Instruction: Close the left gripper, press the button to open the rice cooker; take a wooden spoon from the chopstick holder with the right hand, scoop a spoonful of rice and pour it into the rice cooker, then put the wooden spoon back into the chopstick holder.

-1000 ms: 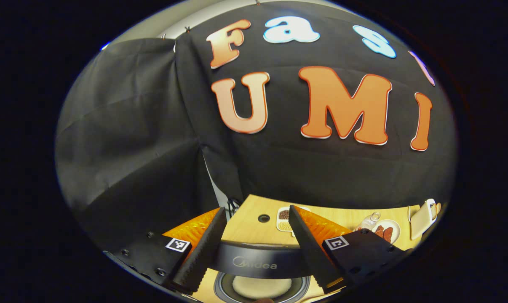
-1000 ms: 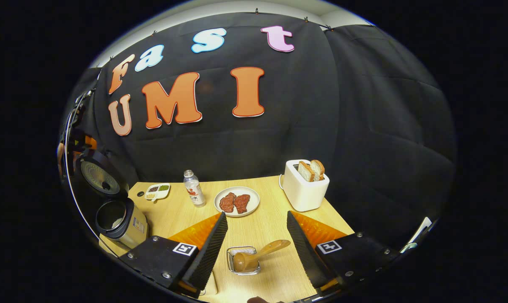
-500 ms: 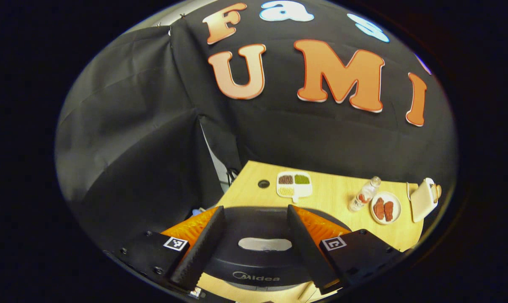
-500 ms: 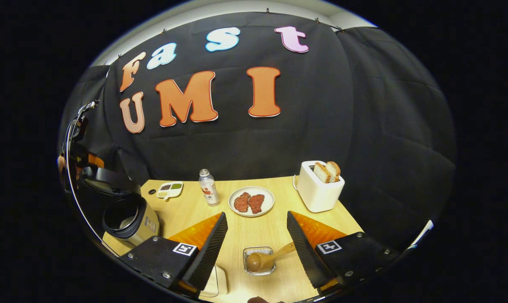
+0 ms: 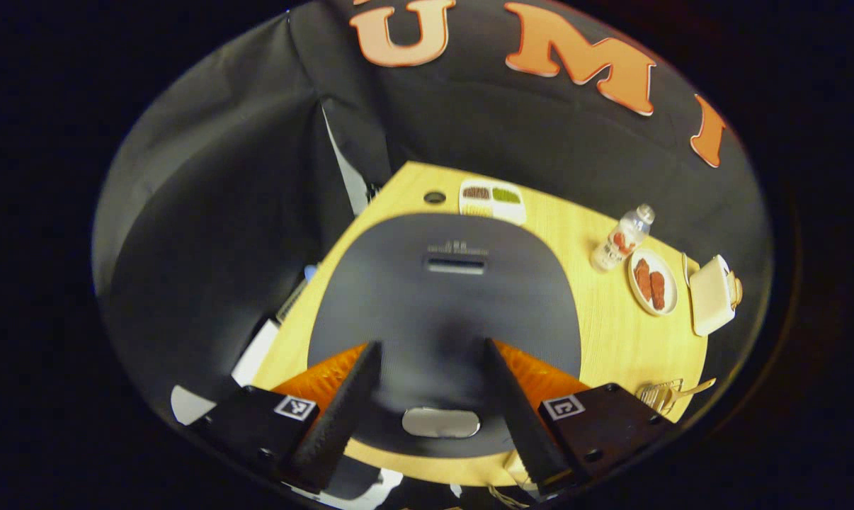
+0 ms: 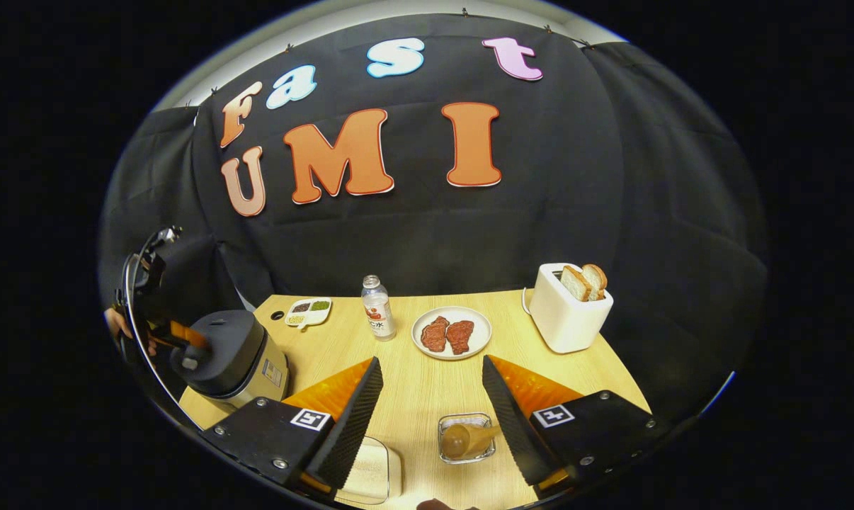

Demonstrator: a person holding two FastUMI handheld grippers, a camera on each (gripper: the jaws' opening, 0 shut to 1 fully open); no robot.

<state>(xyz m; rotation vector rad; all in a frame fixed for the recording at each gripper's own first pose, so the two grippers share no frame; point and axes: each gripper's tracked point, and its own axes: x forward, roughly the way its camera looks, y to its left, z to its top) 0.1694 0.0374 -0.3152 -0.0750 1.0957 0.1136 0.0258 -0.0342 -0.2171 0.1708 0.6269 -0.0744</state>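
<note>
Left gripper view: gripper (image 5: 427, 418) spread wide above rice cooker (image 5: 441, 304) lid

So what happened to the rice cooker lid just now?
The rice cooker lid went from standing open to shut, and the left claw came down over it, jaws open. The wooden spoon stayed in the chopstick holder, and the right claw stayed open and empty.

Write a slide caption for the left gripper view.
Open left gripper poised above the closed rice cooker lid.
</note>
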